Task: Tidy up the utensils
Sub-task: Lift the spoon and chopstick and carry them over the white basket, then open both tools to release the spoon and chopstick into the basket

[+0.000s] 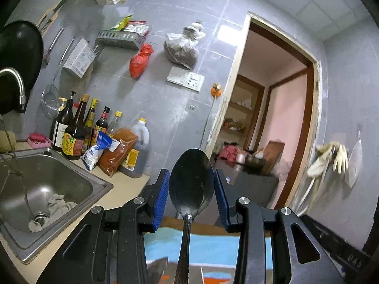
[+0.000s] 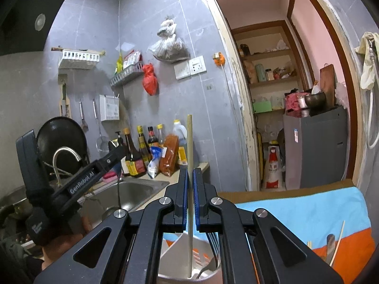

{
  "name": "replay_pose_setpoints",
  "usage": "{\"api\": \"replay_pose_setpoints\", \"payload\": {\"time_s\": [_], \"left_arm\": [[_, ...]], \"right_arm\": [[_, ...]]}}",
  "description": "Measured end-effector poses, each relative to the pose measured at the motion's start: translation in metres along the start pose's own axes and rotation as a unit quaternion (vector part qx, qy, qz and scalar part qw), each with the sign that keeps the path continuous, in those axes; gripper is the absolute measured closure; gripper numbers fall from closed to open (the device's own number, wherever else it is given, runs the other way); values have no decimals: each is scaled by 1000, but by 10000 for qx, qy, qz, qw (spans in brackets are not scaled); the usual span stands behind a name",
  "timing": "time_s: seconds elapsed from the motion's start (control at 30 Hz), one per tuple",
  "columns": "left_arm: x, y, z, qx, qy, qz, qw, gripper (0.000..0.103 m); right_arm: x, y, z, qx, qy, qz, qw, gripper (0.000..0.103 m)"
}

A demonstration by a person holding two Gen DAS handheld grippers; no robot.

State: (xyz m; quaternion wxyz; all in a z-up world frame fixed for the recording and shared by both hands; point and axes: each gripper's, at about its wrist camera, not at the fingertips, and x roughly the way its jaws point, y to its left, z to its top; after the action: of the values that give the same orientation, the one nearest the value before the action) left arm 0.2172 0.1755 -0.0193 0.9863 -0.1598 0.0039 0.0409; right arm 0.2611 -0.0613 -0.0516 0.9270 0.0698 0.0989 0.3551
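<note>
In the left wrist view a dark metal spoon point(image 1: 191, 179) stands upright, bowl up, between the blue pads of my left gripper point(image 1: 191, 195); the pads sit close to the bowl's sides, contact unclear. That gripper also shows in the right wrist view point(image 2: 113, 151). My right gripper point(image 2: 190, 198) is shut on a pale wooden chopstick point(image 2: 190, 165) held upright. The chopstick's lower end reaches into a white utensil holder point(image 2: 196, 260) that also holds a fork point(image 2: 208, 265).
A steel sink point(image 1: 45, 184) with a rag lies left, with sauce bottles point(image 1: 78, 127) behind it on the counter. A table with a blue and orange cloth point(image 2: 308, 217) carries loose chopsticks point(image 2: 337, 243). A doorway point(image 2: 284, 82) opens to the right.
</note>
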Motion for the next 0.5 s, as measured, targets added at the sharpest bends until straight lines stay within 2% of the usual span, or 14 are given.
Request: {"api": "replay_pose_setpoints", "payload": {"time_s": [0.17,0.33,0.37,0.43,0.5], "left_arm": [[-7,-6,-8,180,298,-93,9994,70],[-15,-6,-6,115,737,-242,9969,69],[-16,-7,-4,94,784,-267,9965,63],[-21,-13,4,64,850,-317,9959,49],[-22,-22,12,32,935,-356,9950,46]], "right_arm": [[0,-1,-2,69,145,74,9998,99],[-4,-4,4,172,228,139,9995,94],[-7,-5,8,221,224,178,9993,93],[-14,-8,16,293,162,197,9992,76],[-21,-12,24,382,82,227,9990,71]]}}
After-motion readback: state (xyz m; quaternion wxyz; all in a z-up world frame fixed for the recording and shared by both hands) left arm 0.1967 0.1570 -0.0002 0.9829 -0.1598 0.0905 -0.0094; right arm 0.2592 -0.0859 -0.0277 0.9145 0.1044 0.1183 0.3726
